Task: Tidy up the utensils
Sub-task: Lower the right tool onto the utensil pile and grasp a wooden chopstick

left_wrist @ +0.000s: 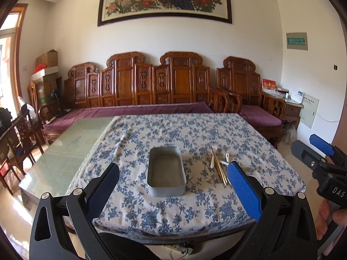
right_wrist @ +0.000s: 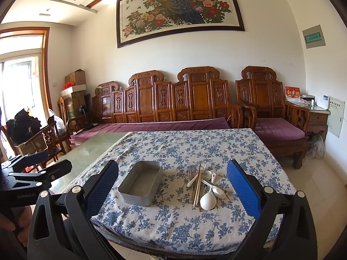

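Note:
An empty grey metal tin (left_wrist: 166, 171) stands on the blue-flowered tablecloth (left_wrist: 173, 130); it also shows in the right wrist view (right_wrist: 141, 183). Right of it lies a pile of utensils (right_wrist: 205, 184): metal forks (right_wrist: 192, 173), wooden chopsticks (right_wrist: 197, 186) and white spoons (right_wrist: 207, 199). The pile shows in the left wrist view (left_wrist: 218, 164). My left gripper (left_wrist: 172, 179) is open and empty, held before the table's near edge. My right gripper (right_wrist: 172, 179) is open and empty, also short of the near edge; it shows at the right of the left wrist view (left_wrist: 312, 149).
The cloth covers the right part of a glass-topped table (left_wrist: 71, 143). A carved wooden sofa with purple cushions (left_wrist: 138, 108) stands behind the table. Wooden chairs (left_wrist: 19, 134) stand at the left. An armchair (right_wrist: 275, 127) stands at the far right.

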### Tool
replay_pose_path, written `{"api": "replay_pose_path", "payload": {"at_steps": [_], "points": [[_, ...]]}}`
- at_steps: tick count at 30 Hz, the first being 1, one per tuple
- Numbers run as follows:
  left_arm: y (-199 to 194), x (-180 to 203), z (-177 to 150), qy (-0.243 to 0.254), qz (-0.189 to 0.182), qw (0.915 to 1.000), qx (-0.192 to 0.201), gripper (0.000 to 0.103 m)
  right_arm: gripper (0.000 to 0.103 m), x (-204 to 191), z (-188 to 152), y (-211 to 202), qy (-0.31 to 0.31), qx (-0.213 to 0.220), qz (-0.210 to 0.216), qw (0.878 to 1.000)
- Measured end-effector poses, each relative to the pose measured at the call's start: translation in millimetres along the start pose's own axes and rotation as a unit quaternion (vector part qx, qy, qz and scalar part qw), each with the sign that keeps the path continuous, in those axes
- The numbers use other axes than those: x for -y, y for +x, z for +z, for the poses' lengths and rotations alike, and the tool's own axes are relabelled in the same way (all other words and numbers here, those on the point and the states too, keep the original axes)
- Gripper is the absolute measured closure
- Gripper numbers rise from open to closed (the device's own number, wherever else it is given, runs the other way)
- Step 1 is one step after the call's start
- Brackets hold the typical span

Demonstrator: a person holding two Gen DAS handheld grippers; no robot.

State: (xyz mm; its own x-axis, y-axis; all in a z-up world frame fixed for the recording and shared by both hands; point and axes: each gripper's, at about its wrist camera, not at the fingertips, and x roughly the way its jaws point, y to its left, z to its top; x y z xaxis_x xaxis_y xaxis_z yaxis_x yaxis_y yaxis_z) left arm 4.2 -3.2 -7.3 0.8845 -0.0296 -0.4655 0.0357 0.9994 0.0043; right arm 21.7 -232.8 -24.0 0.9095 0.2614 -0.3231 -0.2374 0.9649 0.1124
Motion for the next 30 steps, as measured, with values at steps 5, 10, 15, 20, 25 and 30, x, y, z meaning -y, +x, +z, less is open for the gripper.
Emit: {"api": "replay_pose_path", "payload": {"at_steps": [5, 10, 15, 20, 25, 30], "points": [[32, -1, -8, 0.007, -0.019, 0.999, -0.04, 0.007, 0.003, 10, -10, 18, 0.002, -0.013, 0.012, 1.0], [66, -3, -14, 0.015, -0.031, 0.9967, -0.074, 0.007, 0.019, 24, -17, 44, 0.002, -0.028, 0.017, 0.999], [102, -3, -15, 0.027, -0.035, 0.9942, -0.098, 0.007, 0.035, 46, -19, 80, 0.001, -0.052, 0.004, 0.999], [135, 1, -12, 0.034, -0.044, 0.9916, -0.116, 0.007, 0.048, 73, -16, 122, 0.012, -0.071, -0.006, 0.997], [169, 7, -8, 0.052, -0.051, 0.9885, -0.133, 0.008, 0.052, 101, -15, 169, 0.021, -0.091, -0.014, 0.996], [200, 13, -7, 0.056, -0.061, 0.9855, -0.148, 0.016, 0.052, 128, -30, 220, 0.031, -0.128, -0.011, 0.991]]}}
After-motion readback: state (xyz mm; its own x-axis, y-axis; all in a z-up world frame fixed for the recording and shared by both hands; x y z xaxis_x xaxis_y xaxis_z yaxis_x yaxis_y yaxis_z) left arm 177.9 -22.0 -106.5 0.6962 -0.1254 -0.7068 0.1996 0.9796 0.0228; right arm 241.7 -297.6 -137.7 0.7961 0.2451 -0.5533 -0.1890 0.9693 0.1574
